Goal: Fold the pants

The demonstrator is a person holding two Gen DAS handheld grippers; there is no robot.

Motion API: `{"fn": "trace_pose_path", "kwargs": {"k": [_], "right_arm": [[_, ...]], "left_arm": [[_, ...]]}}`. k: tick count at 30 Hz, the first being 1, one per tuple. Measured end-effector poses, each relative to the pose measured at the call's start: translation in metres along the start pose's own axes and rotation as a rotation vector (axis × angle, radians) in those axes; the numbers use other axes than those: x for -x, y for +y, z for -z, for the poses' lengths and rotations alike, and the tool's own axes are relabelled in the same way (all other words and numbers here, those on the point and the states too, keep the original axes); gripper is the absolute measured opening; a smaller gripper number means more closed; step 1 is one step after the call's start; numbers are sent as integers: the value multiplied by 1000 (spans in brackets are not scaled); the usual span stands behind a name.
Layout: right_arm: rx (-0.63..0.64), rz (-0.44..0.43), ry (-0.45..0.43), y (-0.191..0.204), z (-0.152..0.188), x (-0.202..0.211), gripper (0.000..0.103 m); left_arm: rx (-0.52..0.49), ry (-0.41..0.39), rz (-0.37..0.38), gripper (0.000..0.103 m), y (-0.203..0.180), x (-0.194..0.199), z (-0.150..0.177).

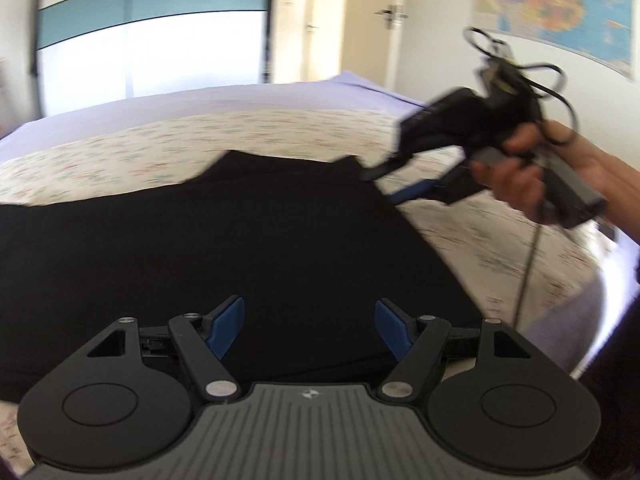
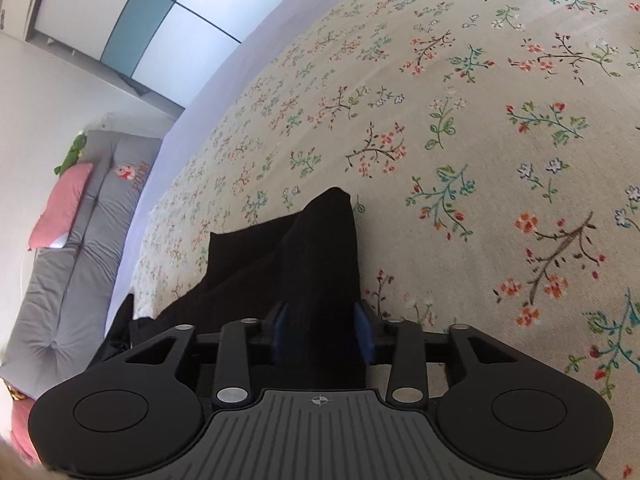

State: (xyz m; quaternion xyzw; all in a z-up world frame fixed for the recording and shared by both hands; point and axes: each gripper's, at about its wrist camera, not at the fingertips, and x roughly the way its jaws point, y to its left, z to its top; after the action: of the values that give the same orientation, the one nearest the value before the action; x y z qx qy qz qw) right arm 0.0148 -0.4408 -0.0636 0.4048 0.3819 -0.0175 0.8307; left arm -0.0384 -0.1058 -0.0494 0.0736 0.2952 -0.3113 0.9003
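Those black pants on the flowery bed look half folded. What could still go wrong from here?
1. The right tongs have a fold of the black pants between their blue pads, with the jaws partly apart; that corner could slip and flop back unevenly.
2. The left tongs hang wide open above the cloth, holding nothing, so that side may shift or bunch.
3. A cable dangles below the right hand and might drag across the fabric.

Floral bedspread (image 2: 460, 128) across the middle, wardrobe (image 1: 152, 28) upper left, wall map (image 1: 560, 8) upper right, grey sofa (image 2: 72, 248) with pink cushion (image 2: 62, 204) lower left.
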Motion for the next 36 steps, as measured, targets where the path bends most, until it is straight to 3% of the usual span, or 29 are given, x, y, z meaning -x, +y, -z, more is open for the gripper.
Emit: {"fn": "trace_pose_path", "kwargs": {"k": [6, 16, 19, 23, 25, 27, 32, 36], "right_arm": [[37, -15, 106, -5, 18, 7, 40], [128, -159, 365, -6, 74, 28, 40], [115, -215, 388, -9, 80, 35, 40], [86, -298, 366, -11, 72, 50, 40], [97, -316, 351, -8, 68, 56, 40], [110, -315, 339, -5, 64, 58, 40], [148, -165, 268, 0, 60, 57, 40], [169, -38, 182, -4, 52, 48, 40]], "left_arm": [[-99, 1, 112, 103, -32, -10, 1], [-184, 18, 213, 103, -63, -24, 8], [-224, -3, 180, 103, -76, -27, 9], [-306, -55, -20, 103, -92, -37, 10], [-318, -61, -84, 103, -95, -41, 10], [-302, -56, -106, 96, -94, -43, 9], [-294, -61, -106, 77, -93, -38, 9], [-238, -39, -104, 71, -90, -40, 8]]}}
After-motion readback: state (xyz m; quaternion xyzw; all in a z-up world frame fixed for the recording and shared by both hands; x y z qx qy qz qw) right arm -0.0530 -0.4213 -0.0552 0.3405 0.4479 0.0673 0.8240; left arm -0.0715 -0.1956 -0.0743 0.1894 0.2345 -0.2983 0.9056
